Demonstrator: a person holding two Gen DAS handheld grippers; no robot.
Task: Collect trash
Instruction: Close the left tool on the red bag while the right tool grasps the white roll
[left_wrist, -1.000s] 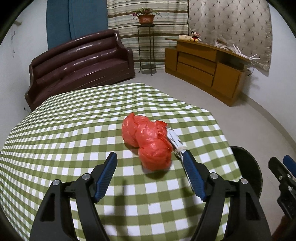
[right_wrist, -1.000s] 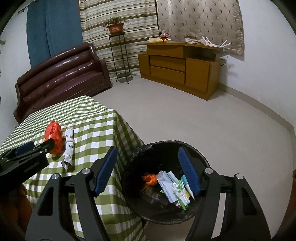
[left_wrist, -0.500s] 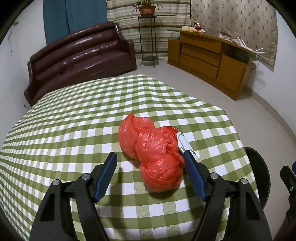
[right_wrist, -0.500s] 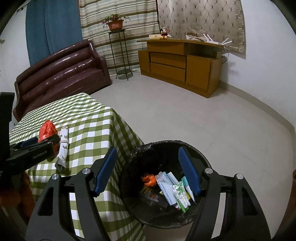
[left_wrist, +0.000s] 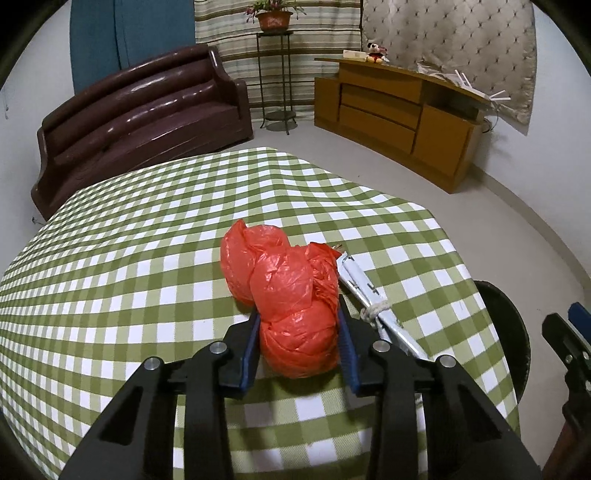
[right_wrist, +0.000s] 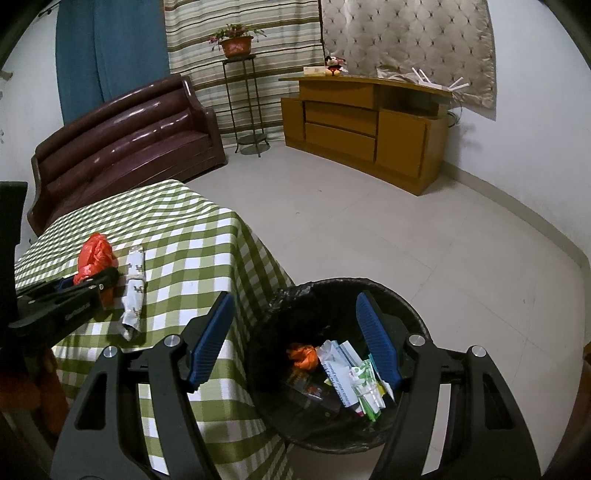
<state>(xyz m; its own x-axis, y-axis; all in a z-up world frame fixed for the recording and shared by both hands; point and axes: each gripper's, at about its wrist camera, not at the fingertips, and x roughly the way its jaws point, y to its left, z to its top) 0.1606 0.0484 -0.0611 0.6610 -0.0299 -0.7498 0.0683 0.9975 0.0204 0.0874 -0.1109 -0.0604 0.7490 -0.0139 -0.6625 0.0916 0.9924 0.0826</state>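
I judge the step in hand to be the pick-up of one piece of trash, with the carry to the bin yet to come; the next move calls for a clean lift off the cloth, then a swing to my right over the bin's open mouth.

Left side: my left hand-held gripper (left_wrist: 298, 345) is clamped on the crumpled orange-red plastic bag (left_wrist: 284, 291); the blue pads press its near lobe from both sides, while the far lobe bulges forward beyond the fingertips; the bag rests on the bench covered in green-and-white checked cloth (left_wrist: 147, 266). Just right of the bag lies a rolled white printed paper wrapper tied with string (left_wrist: 373, 302), touching or nearly touching the bag; I cannot tell which, so the lift may drag it.

Right side: my right hand-held gripper (right_wrist: 293, 338) stands with its jaws wide apart and holds nothing; it hangs above the round black lined trash bin (right_wrist: 406, 314), which sits on the floor against the bench corner and already holds mixed packets and a small orange scrap.
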